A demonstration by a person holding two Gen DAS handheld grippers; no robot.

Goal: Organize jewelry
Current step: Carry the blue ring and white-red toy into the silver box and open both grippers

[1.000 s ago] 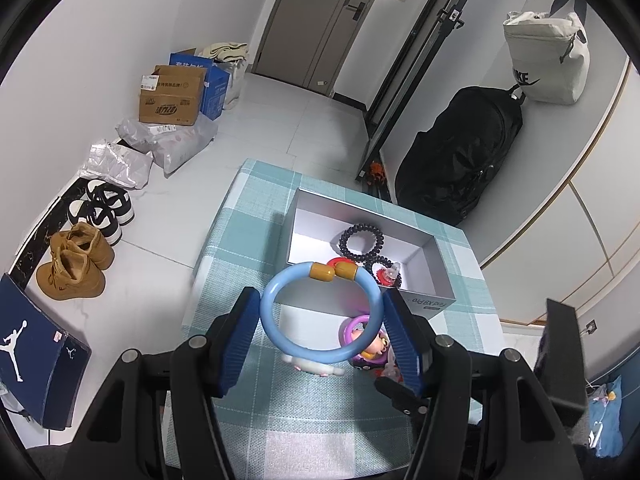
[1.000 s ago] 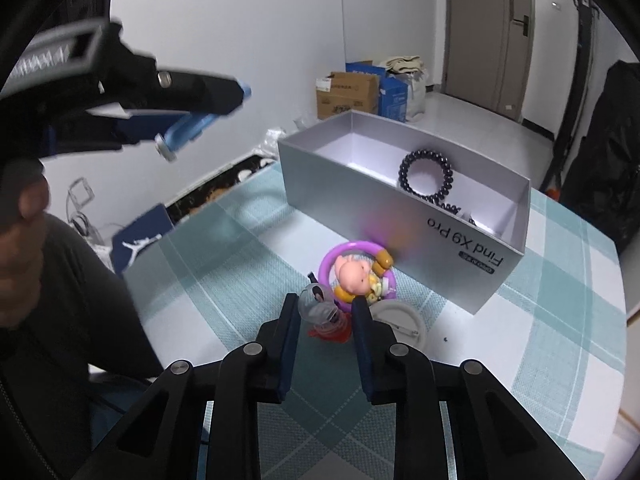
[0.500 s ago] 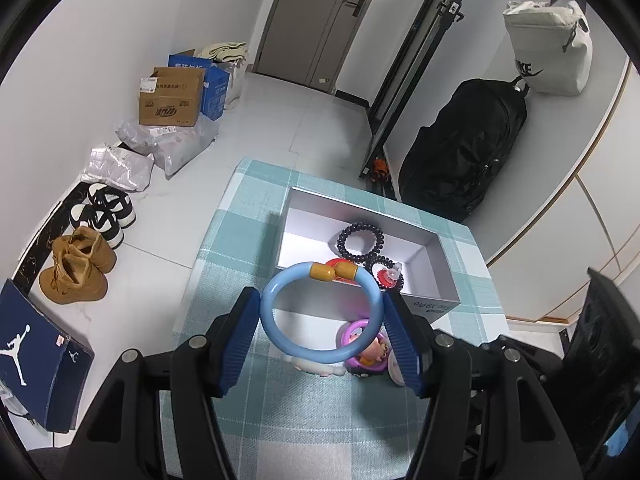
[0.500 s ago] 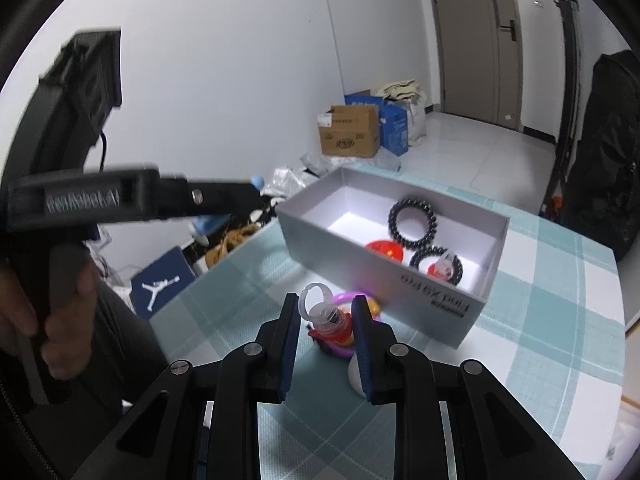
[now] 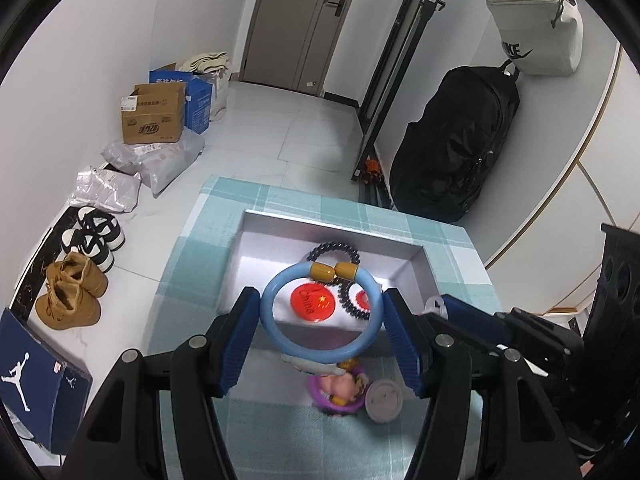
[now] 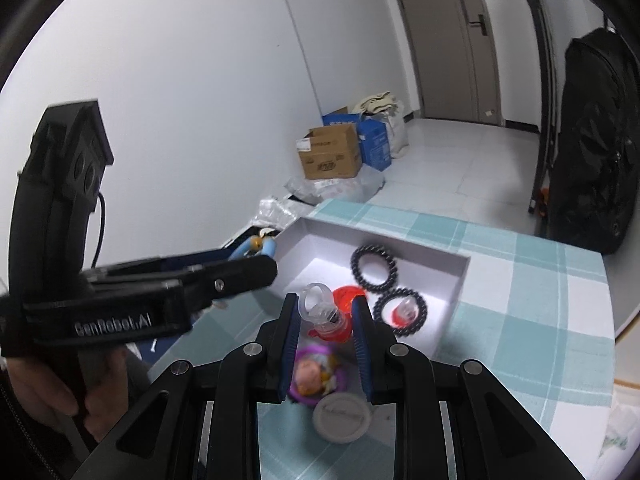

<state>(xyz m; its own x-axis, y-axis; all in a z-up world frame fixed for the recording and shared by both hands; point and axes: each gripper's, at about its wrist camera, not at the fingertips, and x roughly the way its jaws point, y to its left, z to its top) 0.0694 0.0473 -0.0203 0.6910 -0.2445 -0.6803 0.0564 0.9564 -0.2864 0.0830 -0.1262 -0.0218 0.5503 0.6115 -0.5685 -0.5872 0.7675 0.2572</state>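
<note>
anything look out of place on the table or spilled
Nothing spilled. Two pieces still lie on the checked cloth outside the grey box: a purple ring with a doll charm and a grey disc beside it.

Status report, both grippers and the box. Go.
Left gripper shut on blue bangle, above box near edge. Right gripper shut on clear-and-red ring. Purple charm, grey disc on table. Nothing blocking.

My two wrist cameras look steeply down, close over the worktop (image 5: 276,216), sharing the grey box (image 5: 256,256).
</note>
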